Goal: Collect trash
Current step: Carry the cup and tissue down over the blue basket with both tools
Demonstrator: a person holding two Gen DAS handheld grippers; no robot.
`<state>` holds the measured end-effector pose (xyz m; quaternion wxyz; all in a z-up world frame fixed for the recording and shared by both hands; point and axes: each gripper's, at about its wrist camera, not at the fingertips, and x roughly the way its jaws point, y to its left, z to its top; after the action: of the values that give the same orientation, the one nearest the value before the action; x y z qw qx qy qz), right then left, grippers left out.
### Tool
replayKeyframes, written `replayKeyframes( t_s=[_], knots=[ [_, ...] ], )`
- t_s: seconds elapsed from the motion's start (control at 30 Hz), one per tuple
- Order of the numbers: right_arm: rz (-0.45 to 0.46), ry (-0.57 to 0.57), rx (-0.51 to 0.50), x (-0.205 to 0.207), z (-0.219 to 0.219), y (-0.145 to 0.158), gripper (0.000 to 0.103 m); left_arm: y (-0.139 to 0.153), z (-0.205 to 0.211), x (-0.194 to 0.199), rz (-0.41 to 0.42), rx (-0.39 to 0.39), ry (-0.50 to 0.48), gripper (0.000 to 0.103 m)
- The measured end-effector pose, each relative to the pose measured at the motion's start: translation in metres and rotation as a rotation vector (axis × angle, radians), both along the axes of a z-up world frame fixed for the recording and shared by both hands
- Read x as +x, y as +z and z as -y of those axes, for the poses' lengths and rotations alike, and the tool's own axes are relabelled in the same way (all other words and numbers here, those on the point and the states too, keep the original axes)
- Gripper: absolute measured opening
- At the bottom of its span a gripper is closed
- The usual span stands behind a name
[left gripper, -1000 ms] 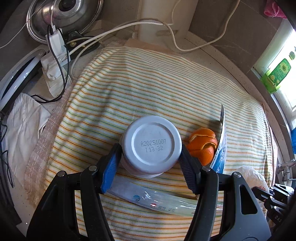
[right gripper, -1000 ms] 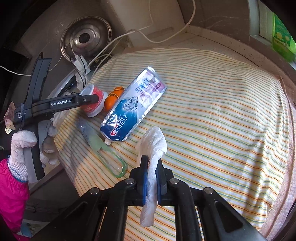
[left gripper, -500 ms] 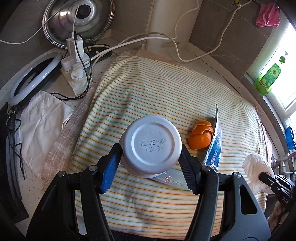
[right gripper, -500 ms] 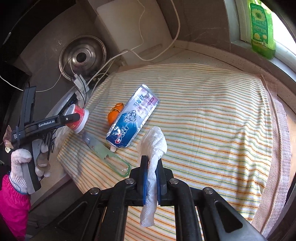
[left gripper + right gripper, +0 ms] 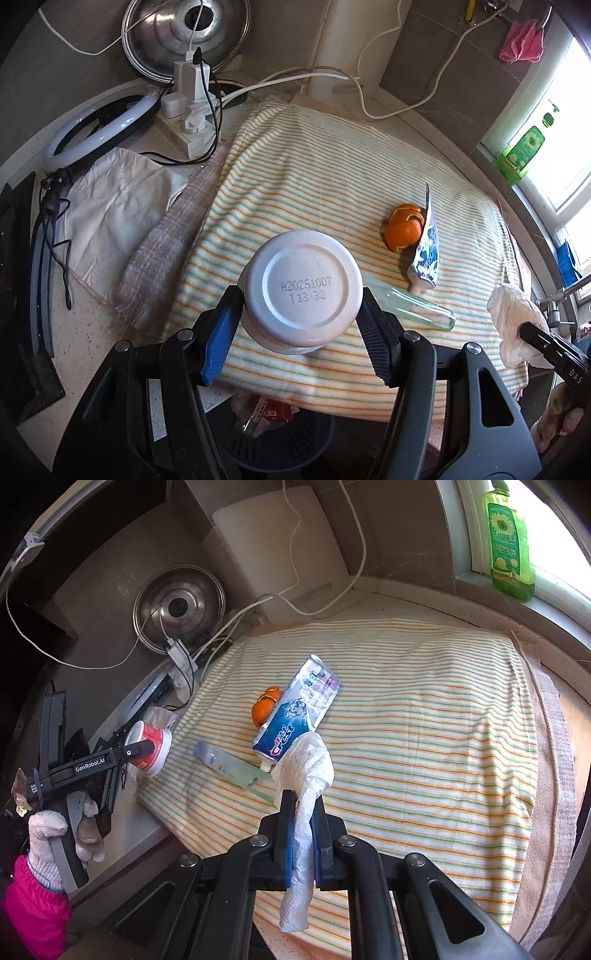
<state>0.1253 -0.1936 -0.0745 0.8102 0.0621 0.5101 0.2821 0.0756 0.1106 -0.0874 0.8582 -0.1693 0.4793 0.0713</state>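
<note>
Presently, left gripper [image 5: 301, 314] clamps the white round plastic cup [image 5: 302, 291]; right gripper [image 5: 300, 814] pinches the crumpled white tissue [image 5: 304, 775], whose loose tail could slip free.

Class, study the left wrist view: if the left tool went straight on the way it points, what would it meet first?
Probably the striped cloth just beyond the held cup, near its front edge; depth is unclear, so this is a judgement.

Matt white plastic cup [image 5: 301, 291], smooth base. Soft woven striped cloth [image 5: 332, 173]. Glossy printed toothpaste tube [image 5: 297, 710]. Crinkled thin white plastic bag [image 5: 304, 775]. Clear glossy plastic wrapper [image 5: 410, 302]. Dimpled orange peel [image 5: 404, 230]. Shiny metal lid [image 5: 184, 33].
</note>
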Motion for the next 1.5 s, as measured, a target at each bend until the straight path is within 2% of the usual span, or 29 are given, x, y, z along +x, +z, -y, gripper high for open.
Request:
replayKeyframes(
  t_s=[0.33,0.73,1.5],
  knots=[
    [-0.012,0.027,0.009,-0.039,-0.022,0.0,0.006,-0.005,-0.006,-0.047,-0.014,-0.004,-0.006,0.064],
    [-0.038,0.061,0.024,-0.077,-0.048,-0.004,0.006,-0.025,-0.011,-0.094,-0.047,-0.041,-0.004,0.064],
    [-0.134,0.136,-0.017,-0.149,-0.09,-0.046,0.006,-0.095,0.014,-0.156,-0.182,-0.11,-0.083,0.064]
  ],
)
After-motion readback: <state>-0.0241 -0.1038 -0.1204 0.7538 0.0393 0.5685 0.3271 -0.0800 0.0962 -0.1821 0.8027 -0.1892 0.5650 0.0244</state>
